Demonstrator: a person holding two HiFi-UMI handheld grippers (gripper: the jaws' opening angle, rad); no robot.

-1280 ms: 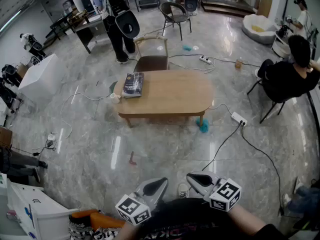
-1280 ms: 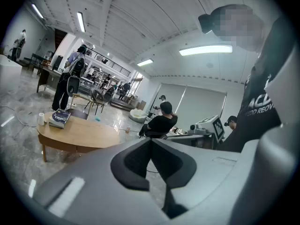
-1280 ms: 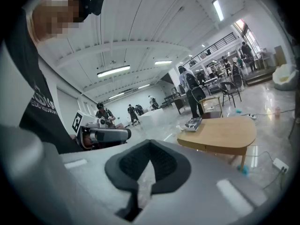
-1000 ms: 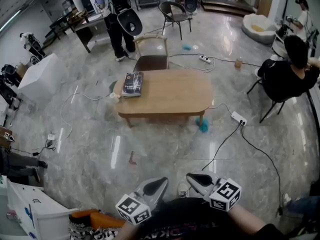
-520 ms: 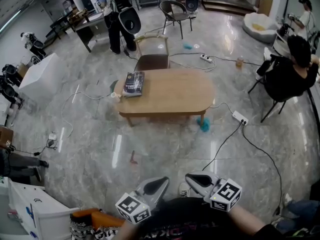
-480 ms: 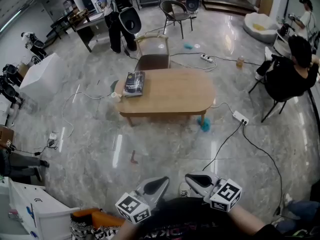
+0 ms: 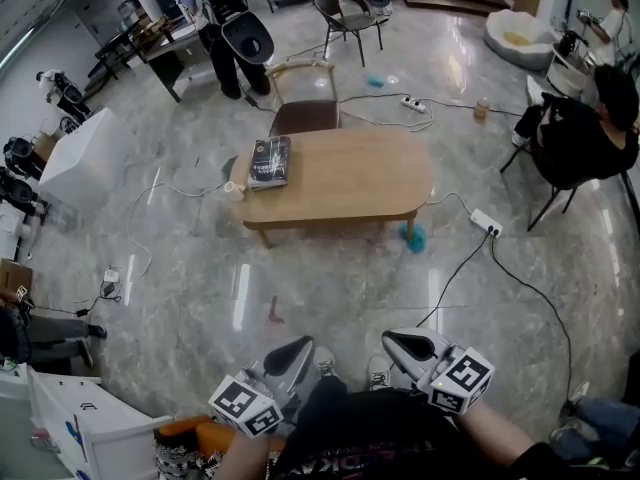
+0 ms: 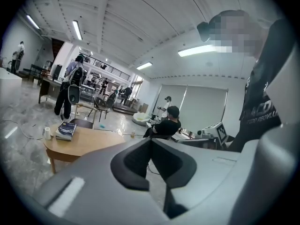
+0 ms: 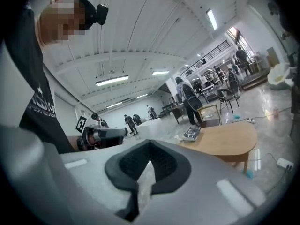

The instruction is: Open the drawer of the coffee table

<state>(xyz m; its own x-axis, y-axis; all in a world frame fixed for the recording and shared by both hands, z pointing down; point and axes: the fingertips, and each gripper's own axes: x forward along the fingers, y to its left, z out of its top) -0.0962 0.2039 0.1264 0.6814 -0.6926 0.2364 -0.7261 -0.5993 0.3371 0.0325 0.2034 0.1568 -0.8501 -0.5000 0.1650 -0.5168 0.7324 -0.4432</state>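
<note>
The oval wooden coffee table (image 7: 350,176) stands in the middle of the marble floor, well ahead of me. A dark book (image 7: 271,161) lies at its left end and a small white cup (image 7: 232,187) stands on the floor beside that end. No drawer front can be made out on the side facing me. My left gripper (image 7: 300,346) and right gripper (image 7: 392,338) are held close to my body at the bottom of the head view, both shut and empty, far from the table. The left gripper view shows the table (image 8: 91,143) and book (image 8: 65,130) beyond shut jaws. The right gripper view shows the table (image 9: 229,136) likewise.
A wooden chair (image 7: 305,103) stands behind the table. Cables and a power strip (image 7: 486,222) run over the floor at the right, and a teal object (image 7: 412,236) lies by the right leg. A seated person (image 7: 580,133) is at the right, a standing person (image 7: 225,28) behind.
Both grippers have risen a little in the head view, the left one also shifting left. The table sits slightly higher in the picture. Jaws stay shut.
</note>
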